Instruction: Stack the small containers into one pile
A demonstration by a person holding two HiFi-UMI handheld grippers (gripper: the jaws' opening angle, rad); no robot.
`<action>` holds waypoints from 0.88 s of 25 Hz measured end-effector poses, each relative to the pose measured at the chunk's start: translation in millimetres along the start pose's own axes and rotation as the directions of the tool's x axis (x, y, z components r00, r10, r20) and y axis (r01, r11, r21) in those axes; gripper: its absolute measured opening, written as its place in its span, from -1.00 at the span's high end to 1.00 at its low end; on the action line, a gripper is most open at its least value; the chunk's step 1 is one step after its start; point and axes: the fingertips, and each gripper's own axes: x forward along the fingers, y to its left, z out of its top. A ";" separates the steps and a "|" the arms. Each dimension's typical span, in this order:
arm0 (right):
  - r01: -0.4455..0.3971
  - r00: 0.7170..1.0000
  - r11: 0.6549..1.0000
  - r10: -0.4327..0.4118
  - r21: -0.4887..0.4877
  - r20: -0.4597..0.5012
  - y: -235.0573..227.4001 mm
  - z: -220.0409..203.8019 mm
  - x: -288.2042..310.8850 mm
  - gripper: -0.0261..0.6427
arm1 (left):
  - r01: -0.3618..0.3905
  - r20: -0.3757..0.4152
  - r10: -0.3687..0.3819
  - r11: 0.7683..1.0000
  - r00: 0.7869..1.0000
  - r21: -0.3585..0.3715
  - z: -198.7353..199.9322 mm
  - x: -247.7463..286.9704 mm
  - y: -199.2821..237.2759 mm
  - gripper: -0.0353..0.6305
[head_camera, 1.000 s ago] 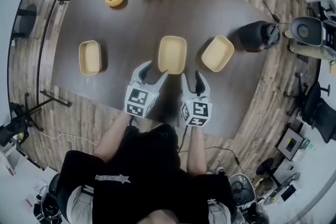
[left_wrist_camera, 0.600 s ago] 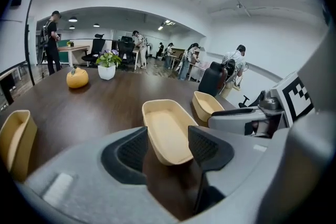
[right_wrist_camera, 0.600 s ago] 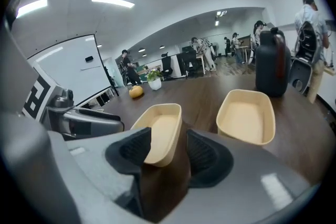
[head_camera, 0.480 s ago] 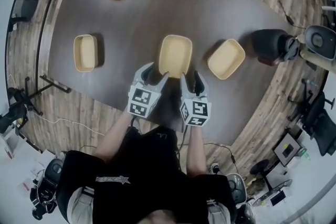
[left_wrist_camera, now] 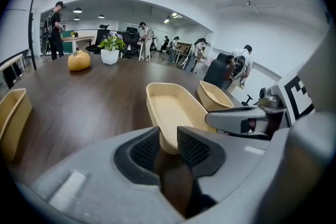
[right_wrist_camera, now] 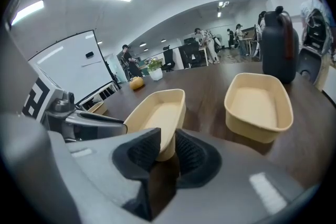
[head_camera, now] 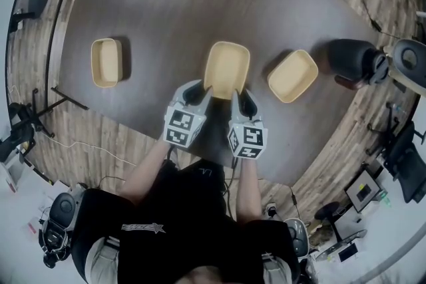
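The dark worktop [head_camera: 266, 10] carries three small containers, well apart in a row and none stacked yet. The middle container [head_camera: 227, 68] has its near rim clamped between the just-closed jaws of the left gripper [head_camera: 200, 91] and right gripper [head_camera: 241, 98] (two grippers on one rim, probably to lift it level).
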 end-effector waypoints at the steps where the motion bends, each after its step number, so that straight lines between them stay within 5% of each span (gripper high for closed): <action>1: 0.001 1.000 1.000 -0.001 0.001 -0.001 0.6 0.0 0.2 0.65 | -0.006 -0.001 0.006 1.000 1.000 0.003 -0.2 -0.3 1.0 0.55; 11: -0.005 0.999 0.999 0.007 -0.040 0.054 10.1 27.7 -12.0 0.74 | -0.074 0.065 0.071 0.997 0.995 0.037 31.4 -21.7 8.2 0.69; 22: -0.066 0.987 0.990 0.082 -0.121 0.135 78.2 66.5 -29.8 0.75 | -0.174 0.190 0.168 0.985 0.967 0.017 59.4 -94.3 35.6 0.71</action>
